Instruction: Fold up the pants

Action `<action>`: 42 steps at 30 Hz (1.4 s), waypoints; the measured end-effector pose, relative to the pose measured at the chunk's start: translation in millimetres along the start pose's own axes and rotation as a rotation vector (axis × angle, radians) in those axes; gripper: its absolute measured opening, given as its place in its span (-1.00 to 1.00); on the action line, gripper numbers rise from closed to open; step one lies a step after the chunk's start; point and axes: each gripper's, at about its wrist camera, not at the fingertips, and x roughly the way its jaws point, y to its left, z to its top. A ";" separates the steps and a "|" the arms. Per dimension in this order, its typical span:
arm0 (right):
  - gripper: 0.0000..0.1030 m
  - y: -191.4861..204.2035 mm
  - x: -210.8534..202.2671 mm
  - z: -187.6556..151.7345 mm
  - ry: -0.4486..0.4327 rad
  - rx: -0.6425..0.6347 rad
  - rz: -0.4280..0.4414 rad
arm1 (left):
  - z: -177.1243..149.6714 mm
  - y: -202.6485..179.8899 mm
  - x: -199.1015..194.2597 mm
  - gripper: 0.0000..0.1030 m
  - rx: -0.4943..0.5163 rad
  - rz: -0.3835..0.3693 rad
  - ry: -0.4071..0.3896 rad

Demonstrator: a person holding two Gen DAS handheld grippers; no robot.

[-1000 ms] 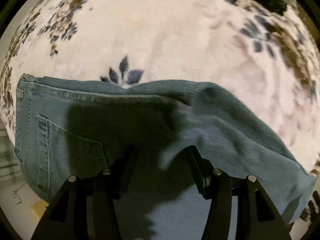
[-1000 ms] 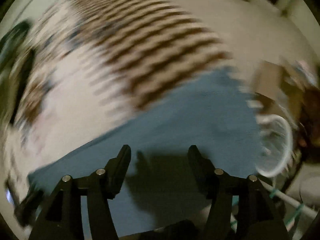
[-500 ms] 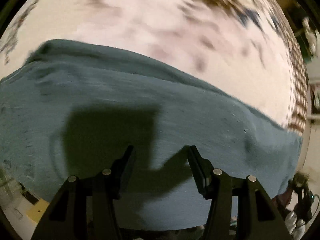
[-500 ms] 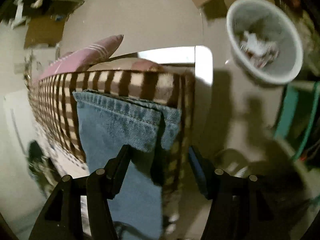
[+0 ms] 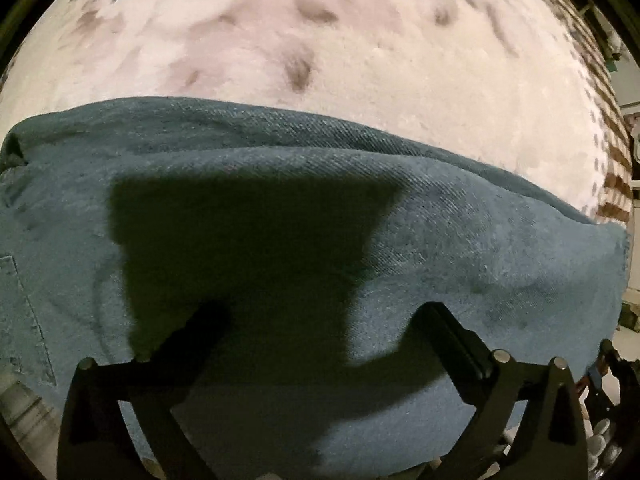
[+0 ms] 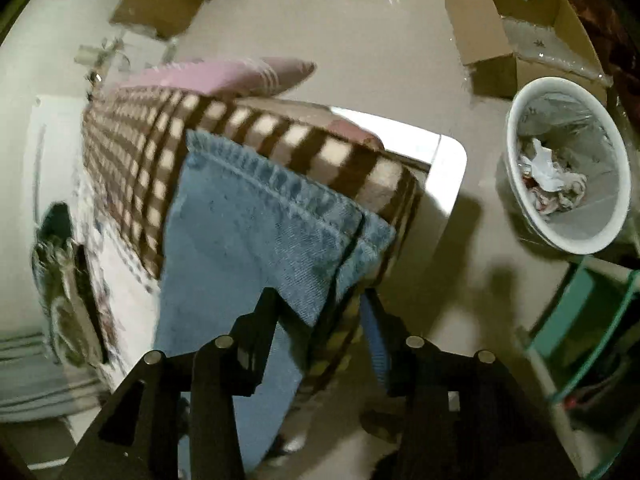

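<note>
My right gripper (image 6: 320,304) brackets the pants (image 6: 256,240) hem, unclosed; left gripper (image 5: 320,312) spread above denim. I should pinch both layers squarely.

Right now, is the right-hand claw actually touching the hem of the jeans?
Touching. In the right wrist view the right gripper has a hem corner of the jeans between its spread fingers; the left finger overlaps the cloth's edge.

Open passage: pale floral fleece blanket (image 5: 360,60) beyond the folded blue denim pants (image 5: 280,184). Obstructions beside the bed's end: white round waste bin (image 6: 568,168), brown cardboard box (image 6: 516,28), pink striped pillow (image 6: 224,76).
</note>
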 end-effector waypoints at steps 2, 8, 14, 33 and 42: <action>-0.39 1.5 -14.1 -1.4 -0.106 -0.013 -0.033 | -0.9 -4.7 3.3 1.00 -0.008 0.007 0.007; -0.35 -3.1 -20.3 2.4 -0.102 0.066 -0.019 | 25.9 -20.4 19.3 1.00 -0.021 0.023 0.021; -0.12 -4.6 -0.7 0.7 0.004 0.092 0.041 | 54.7 -29.6 33.8 1.00 -0.026 0.024 0.043; -0.16 22.3 -8.1 -14.5 -0.119 -0.075 -0.259 | 75.6 -2.3 25.9 1.00 -0.031 0.030 0.067; 0.54 -45.2 52.0 1.9 0.073 0.157 0.134 | 79.6 -2.2 28.4 1.00 -0.049 0.047 0.045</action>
